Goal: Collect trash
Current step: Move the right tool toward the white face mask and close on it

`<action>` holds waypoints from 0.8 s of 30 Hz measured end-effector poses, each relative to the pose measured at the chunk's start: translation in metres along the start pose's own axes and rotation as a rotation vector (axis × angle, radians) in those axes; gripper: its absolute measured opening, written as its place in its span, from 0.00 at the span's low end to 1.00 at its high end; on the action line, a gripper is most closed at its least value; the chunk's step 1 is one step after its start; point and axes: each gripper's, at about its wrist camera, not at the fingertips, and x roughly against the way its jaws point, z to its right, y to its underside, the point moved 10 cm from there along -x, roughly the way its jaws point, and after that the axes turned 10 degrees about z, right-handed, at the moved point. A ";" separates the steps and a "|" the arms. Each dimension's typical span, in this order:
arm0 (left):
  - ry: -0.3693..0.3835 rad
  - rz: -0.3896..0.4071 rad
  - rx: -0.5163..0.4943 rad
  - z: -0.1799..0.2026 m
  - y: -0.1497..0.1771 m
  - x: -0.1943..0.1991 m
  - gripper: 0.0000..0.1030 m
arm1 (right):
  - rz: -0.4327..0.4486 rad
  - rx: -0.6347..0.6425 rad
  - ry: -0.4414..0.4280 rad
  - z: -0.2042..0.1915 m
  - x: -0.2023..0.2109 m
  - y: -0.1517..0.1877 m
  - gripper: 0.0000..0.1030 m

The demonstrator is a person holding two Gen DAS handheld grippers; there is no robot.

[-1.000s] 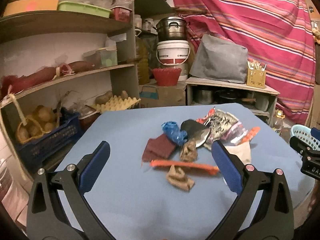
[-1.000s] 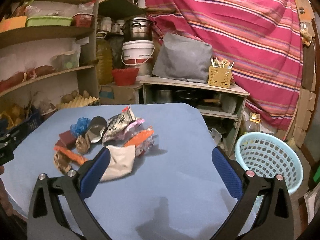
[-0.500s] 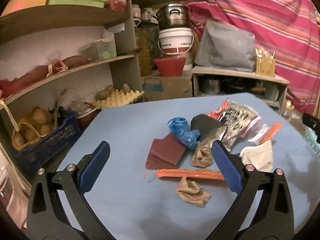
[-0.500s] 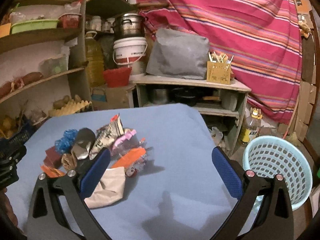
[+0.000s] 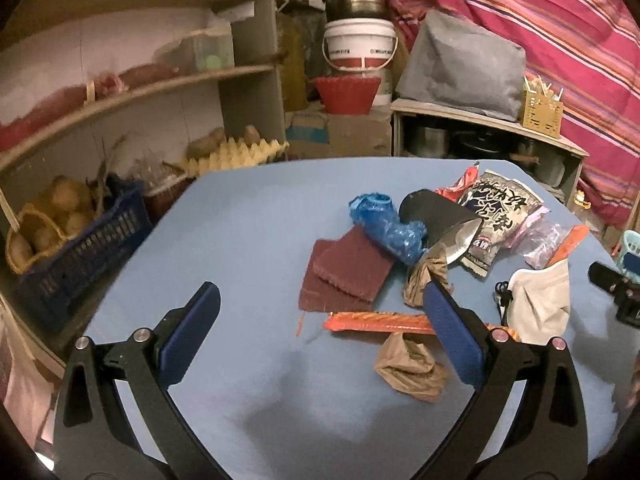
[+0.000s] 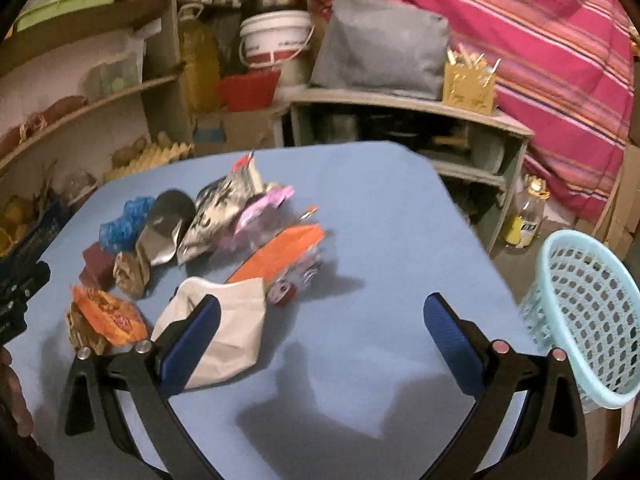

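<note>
Blue table (image 5: 248,216) with orange wrapper (image 5: 378,322) lengthwise left-right; both hand-held grippers (image 5: 320,320) (image 6: 320,322) wide, empty.

Dim storeroom: wooden shelves (image 5: 168,84) on one side, striped red cloth (image 6: 540,40) draped behind a low cabinet (image 6: 400,120).

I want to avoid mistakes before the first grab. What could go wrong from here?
1. The trash lies overlapped: the long orange wrapper rests on the crumpled brown paper, so a pinch may drag both.
2. The light blue mesh basket stands beyond the blue table's edge; a light piece may miss it.
3. Both open grippers, left and right, work near each other and might collide.
</note>
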 end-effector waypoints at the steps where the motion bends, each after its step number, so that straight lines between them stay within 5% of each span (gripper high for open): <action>1: -0.002 -0.005 0.001 -0.001 0.001 -0.001 0.95 | -0.008 0.012 -0.012 -0.004 -0.002 0.002 0.96; 13: -0.010 -0.029 0.016 -0.011 0.008 -0.004 0.95 | -0.126 0.028 -0.075 -0.034 -0.032 0.023 0.93; 15: -0.009 -0.047 0.035 -0.016 0.011 -0.007 0.95 | -0.146 0.038 -0.086 -0.038 -0.035 0.027 0.72; 24: 0.012 -0.063 0.041 -0.010 0.015 -0.007 0.95 | -0.152 0.067 -0.157 -0.054 -0.031 0.031 0.20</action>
